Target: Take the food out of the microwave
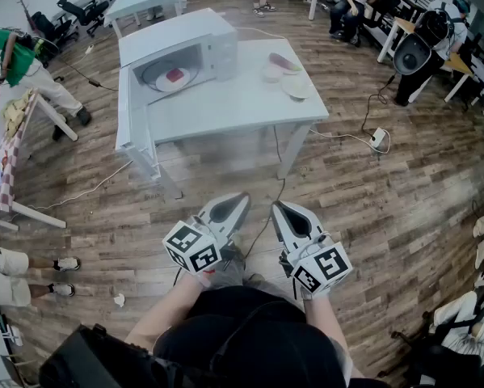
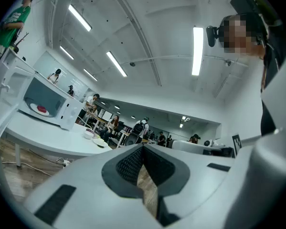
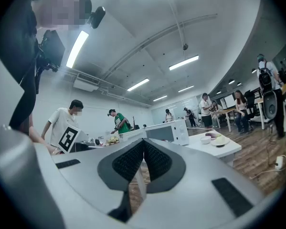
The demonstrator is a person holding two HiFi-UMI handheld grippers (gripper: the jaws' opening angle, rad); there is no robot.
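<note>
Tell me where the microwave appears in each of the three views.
Head view: the microwave upper left of centre, door open.
Left gripper view: the microwave at the left edge, mid-height, door open.
Right gripper view: the microwave just right of centre.
Shared landmark: the white table under it, dishes to its right.

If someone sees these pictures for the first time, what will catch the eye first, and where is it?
The white microwave stands at the left end of the white table, its door wide open, with red food on a plate inside. In the foreground of the head view, the left gripper and right gripper sit side by side, jaws shut and empty, well short of the table.
</note>
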